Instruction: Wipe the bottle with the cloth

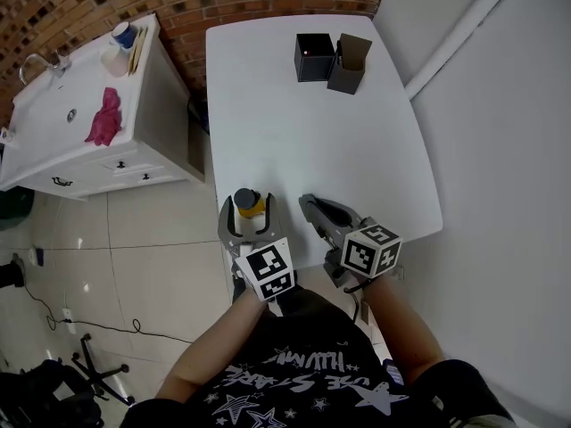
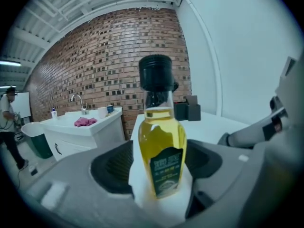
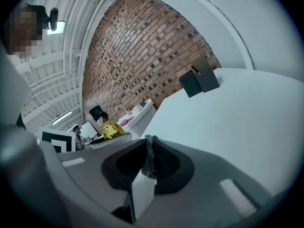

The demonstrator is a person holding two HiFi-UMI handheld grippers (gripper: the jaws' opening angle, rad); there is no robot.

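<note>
Around the upright bottle point(image 2: 162, 146) the left gripper point(image 1: 247, 209) stands wide open, flanking it unclamped; just right of the bottle the right gripper point(image 1: 310, 205) pinches the cloth point(image 3: 148, 158), so it likely reaches leftward.

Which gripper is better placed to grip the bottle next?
Left. The bottle stands between the open fingers of the left gripper, their pads not yet pressing it. The right gripper is shut on a scrap of grey cloth, so it looks suited to wiping instead.
</note>
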